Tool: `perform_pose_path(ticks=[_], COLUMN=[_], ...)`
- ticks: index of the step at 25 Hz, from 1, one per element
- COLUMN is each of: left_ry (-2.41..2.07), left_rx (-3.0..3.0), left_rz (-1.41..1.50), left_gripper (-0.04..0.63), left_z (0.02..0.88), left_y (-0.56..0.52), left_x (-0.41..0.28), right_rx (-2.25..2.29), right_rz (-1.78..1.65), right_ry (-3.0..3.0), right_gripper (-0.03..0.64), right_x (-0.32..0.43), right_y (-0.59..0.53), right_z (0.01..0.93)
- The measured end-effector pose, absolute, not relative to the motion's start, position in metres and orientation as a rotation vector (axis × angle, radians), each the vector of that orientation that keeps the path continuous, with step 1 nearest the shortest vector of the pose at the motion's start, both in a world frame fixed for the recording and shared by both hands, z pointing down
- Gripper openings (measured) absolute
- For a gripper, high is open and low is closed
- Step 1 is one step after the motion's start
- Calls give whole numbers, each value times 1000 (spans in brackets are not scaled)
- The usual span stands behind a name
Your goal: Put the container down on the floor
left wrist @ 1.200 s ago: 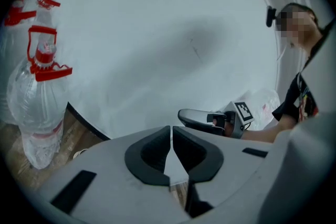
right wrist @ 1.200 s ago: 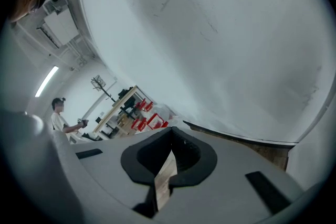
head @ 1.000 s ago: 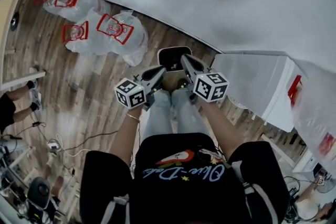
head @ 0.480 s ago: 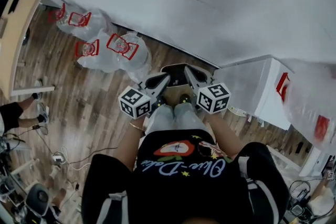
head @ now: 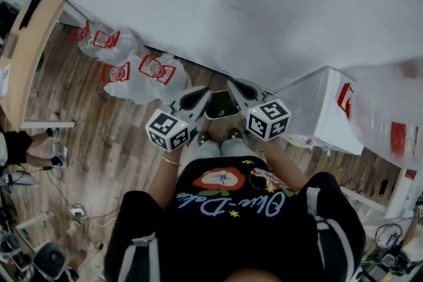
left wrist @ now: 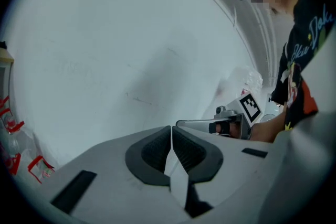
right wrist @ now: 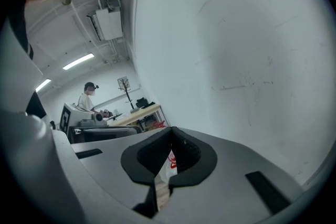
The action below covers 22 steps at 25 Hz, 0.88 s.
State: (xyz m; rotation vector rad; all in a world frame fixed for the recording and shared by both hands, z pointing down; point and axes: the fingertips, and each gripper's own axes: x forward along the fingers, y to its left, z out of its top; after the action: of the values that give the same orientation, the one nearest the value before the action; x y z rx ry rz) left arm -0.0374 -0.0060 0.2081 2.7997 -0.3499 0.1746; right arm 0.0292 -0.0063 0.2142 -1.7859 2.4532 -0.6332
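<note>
Left gripper (left wrist: 171, 132) and right gripper (right wrist: 170, 139): jaws pressed together, both empty. Container (head: 221, 105) sits on the wood floor (head: 119, 135) just beyond the person's shoes (head: 202, 139), apart from both grippers. Placement looks complete.

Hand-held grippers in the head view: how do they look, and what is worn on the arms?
The left hand-held gripper and the right hand-held gripper are grey, tapering to dark pads, each with a white cube of black square markers. A thin bracelet circles the left wrist; the sleeves are black.
</note>
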Motion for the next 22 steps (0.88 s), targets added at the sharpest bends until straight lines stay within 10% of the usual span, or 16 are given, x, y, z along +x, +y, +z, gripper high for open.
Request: perform_pose_path(ticks=[22], left_ry=[-489], left_rx=[2921], left_rz=[101], left_gripper=[11], left_z=[138], left_y=[-11], left_x=[-40], right_rx=[-1732], right_rz=[-346], right_ry=[2542], right_gripper=[-2], right_x=[17], right_y=[-12], right_z=[135])
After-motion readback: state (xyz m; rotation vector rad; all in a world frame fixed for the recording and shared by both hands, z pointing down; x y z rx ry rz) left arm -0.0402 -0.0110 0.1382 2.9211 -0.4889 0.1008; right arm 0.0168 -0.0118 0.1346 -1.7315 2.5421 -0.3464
